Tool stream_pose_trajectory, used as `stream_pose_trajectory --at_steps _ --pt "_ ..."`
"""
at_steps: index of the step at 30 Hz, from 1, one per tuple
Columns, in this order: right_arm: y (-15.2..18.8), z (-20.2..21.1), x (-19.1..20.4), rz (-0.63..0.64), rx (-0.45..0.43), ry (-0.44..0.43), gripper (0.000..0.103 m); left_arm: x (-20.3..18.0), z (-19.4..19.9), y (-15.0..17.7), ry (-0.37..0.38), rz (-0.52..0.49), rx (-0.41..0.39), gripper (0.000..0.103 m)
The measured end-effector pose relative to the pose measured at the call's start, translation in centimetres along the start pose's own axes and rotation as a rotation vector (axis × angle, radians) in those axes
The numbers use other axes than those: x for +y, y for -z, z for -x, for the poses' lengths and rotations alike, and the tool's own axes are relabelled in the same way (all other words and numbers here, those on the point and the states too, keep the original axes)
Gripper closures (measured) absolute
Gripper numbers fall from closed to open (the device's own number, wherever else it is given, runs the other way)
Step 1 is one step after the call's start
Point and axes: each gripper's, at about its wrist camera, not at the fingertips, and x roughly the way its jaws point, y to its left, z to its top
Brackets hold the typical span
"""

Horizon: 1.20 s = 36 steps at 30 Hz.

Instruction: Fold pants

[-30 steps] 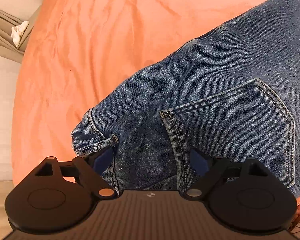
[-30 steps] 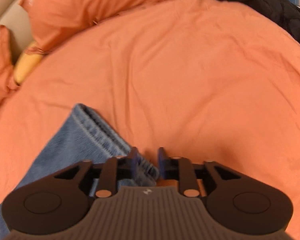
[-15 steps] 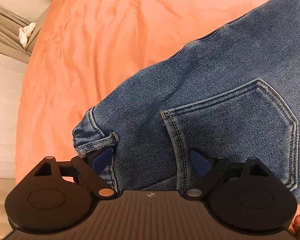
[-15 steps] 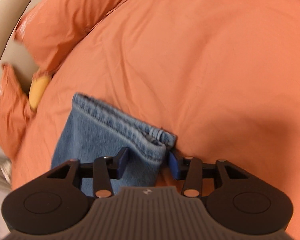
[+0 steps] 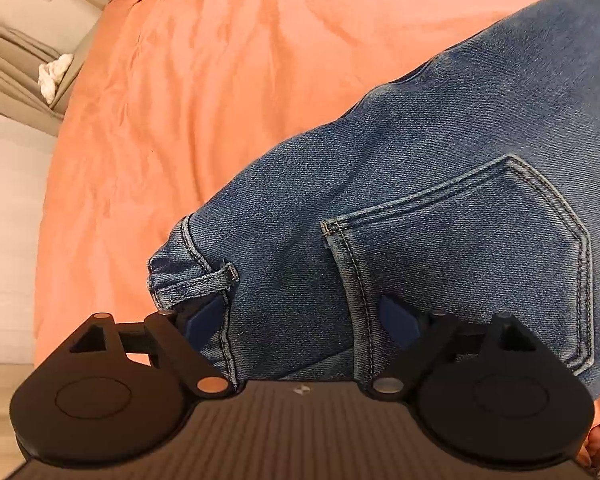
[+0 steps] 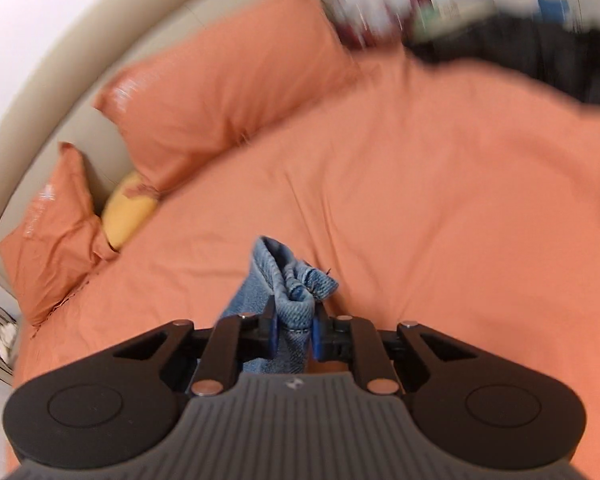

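Observation:
Blue jeans [image 5: 420, 200] lie back side up on the orange bed cover [image 5: 220, 80], with a back pocket [image 5: 480, 260] and a belt loop [image 5: 196, 278] showing. My left gripper [image 5: 302, 320] stands open and wide over the waistband, one blue pad at each side of a flat stretch of denim. In the right wrist view, a bunched leg hem [image 6: 296, 284] is lifted off the cover. My right gripper [image 6: 294, 334] is closing on it, and its blue pads press the denim from both sides.
Two orange pillows [image 6: 220, 112] [image 6: 56, 216] lean on the beige headboard [image 6: 60, 68], with a yellow cushion [image 6: 128, 212] between them. Dark clothing [image 6: 540, 52] lies at the far right of the bed. A white crumpled thing [image 5: 54, 76] sits beside the bed's left edge.
My right gripper closed on the leg hem and rose with it, so the hem now hangs bunched above the cover. The left gripper and the waistband stayed where they were.

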Motion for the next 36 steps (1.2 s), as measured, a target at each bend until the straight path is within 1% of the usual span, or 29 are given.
stream_pose_trajectory --at_steps 1,3,5,6,8,10,12,15,17,18,19,20,21,24,26,28,29,30,31,33,35,36 --pt "0.1 2.2 -0.2 0.001 -0.021 -0.003 0.094 -0.1 0.1 0.1 0.004 -0.007 -0.010 0.006" --pt "0.6 5.6 -1.2 -0.026 -0.041 0.002 0.094 -0.5 0.2 0.2 0.005 -0.025 -0.030 0.007" --pt "1.7 7.7 -3.0 -0.033 -0.049 0.025 0.094 -0.8 0.4 0.5 0.009 -0.050 -0.057 0.007" --pt "2.4 8.0 -4.0 -0.025 -0.043 0.052 0.094 -0.8 0.5 0.6 0.017 -0.055 -0.067 0.007" --pt "4.1 7.0 -6.4 -0.044 -0.022 0.103 0.094 -0.7 0.6 0.8 0.039 -0.058 -0.085 0.007" --pt "5.4 4.7 -8.4 -0.071 0.007 0.131 0.094 -0.6 0.6 0.9 0.051 -0.066 -0.100 0.007" --pt "6.4 2.2 -9.4 -0.073 0.055 0.198 0.094 -0.6 0.5 1.0 0.050 -0.074 -0.103 0.007" --pt "6.8 -0.6 -10.5 -0.080 0.098 0.255 0.094 -0.3 0.3 1.3 0.058 -0.068 -0.109 0.007" --pt "7.0 -2.1 -11.4 -0.103 0.164 0.299 0.094 -0.1 0.5 1.4 0.057 -0.062 -0.111 0.007" --pt "7.3 -2.5 -12.2 -0.118 0.202 0.322 0.094 -0.1 0.9 1.5 0.055 -0.071 -0.116 0.011" --pt "7.6 -2.9 -12.9 -0.143 0.229 0.338 0.094 -0.3 1.4 1.5 0.050 -0.088 -0.121 0.017" --pt "7.7 -3.2 -13.3 -0.164 0.240 0.340 0.094 -0.6 2.0 1.4 0.048 -0.111 -0.123 0.022" --pt "7.5 -3.1 -13.3 -0.170 0.248 0.342 0.094 -1.0 2.6 1.2 0.056 -0.135 -0.122 0.029" --pt "6.4 -2.4 -11.6 -0.084 0.247 0.335 0.094 -1.8 5.3 0.8 0.100 -0.211 -0.155 0.030" --pt "5.7 -0.8 -10.3 -0.037 0.226 0.305 0.094 -2.6 7.4 -0.2 0.134 -0.239 -0.195 0.030" --pt "4.8 0.9 -9.1 -0.001 0.203 0.263 0.094 -4.2 9.4 -1.6 0.194 -0.263 -0.237 0.030" --pt "4.4 1.6 -8.3 0.028 0.194 0.248 0.094 -5.2 10.2 -2.4 0.219 -0.285 -0.255 0.031" --pt "4.0 2.3 -7.5 0.060 0.186 0.239 0.094 -6.5 11.1 -3.4 0.242 -0.313 -0.276 0.036" --pt "3.6 2.9 -6.6 0.088 0.179 0.234 0.094 -8.0 12.0 -4.5 0.267 -0.344 -0.294 0.045" --pt "3.0 4.0 -5.1 0.127 0.167 0.224 0.094 -11.2 13.4 -6.5 0.309 -0.400 -0.321 0.050" --pt "2.7 4.6 -4.0 0.162 0.159 0.212 0.094 -14.7 14.7 -8.6 0.339 -0.455 -0.357 0.052" --pt "2.6 4.8 -3.6 0.180 0.160 0.211 0.094 -16.5 15.3 -9.7 0.358 -0.477 -0.370 0.056"
